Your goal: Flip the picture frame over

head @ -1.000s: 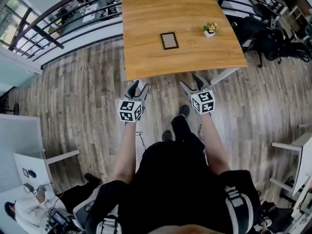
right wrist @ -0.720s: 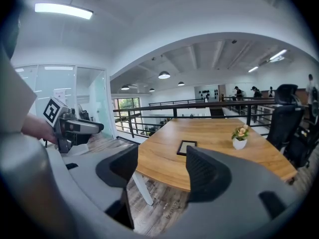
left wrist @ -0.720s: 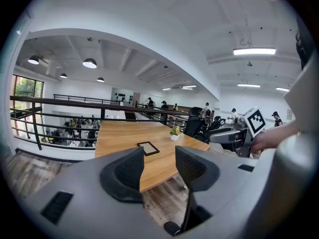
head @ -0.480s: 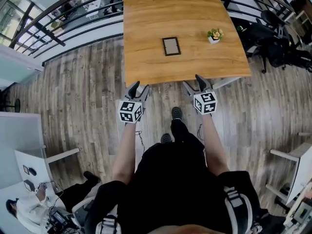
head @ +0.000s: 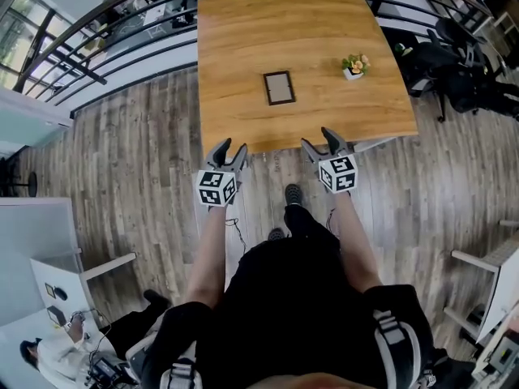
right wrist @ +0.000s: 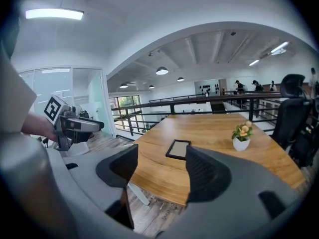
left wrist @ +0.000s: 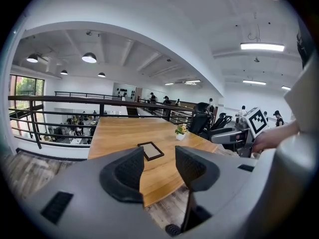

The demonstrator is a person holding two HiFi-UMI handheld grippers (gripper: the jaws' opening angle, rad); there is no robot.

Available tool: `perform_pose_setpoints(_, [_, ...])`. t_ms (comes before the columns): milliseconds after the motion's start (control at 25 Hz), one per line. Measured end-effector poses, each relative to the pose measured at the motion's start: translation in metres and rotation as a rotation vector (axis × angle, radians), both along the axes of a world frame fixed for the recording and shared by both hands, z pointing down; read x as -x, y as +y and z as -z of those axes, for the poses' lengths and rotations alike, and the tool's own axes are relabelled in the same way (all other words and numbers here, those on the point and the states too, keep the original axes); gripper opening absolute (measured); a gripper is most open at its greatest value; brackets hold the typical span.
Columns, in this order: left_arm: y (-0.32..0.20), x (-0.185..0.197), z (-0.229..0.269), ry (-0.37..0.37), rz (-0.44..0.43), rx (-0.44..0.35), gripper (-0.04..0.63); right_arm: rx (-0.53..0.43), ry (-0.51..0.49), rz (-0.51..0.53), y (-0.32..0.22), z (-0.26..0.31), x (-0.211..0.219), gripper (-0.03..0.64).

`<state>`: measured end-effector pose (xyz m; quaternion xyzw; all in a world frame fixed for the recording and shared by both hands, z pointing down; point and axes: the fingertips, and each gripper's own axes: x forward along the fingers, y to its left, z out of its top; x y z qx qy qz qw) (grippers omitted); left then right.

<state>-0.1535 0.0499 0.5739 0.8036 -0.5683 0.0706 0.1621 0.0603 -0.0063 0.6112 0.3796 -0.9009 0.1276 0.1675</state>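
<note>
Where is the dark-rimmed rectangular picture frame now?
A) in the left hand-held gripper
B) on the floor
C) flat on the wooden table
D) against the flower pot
C: the dark-rimmed picture frame lies flat on the wooden table, untouched by the open left hand-held gripper and right hand-held gripper.

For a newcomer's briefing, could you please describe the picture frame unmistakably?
Start at the large wooden table. Near its middle lies the picture frame, flat, rectangular and dark-bordered. Its only neighbour, a small potted plant, stands to its right.

text: none legible | labels: none | brands: none | numbers: none | signs: none
</note>
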Motion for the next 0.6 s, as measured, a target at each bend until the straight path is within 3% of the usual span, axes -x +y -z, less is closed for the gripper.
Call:
perform_pose_setpoints(240, [-0.033, -0.016, -0.008, -0.005, 0.01, 0.025, 0.196, 0.027, 0.009, 0.004, -0.04, -0.011, -0.02, 0.301])
perform_pose_setpoints(600, [-0.081, -0.02, -0.002, -0.031, 0.058, 0.036, 0.195, 0.019, -0.003, 0.074, -0.101, -0.009, -0.015, 0.298])
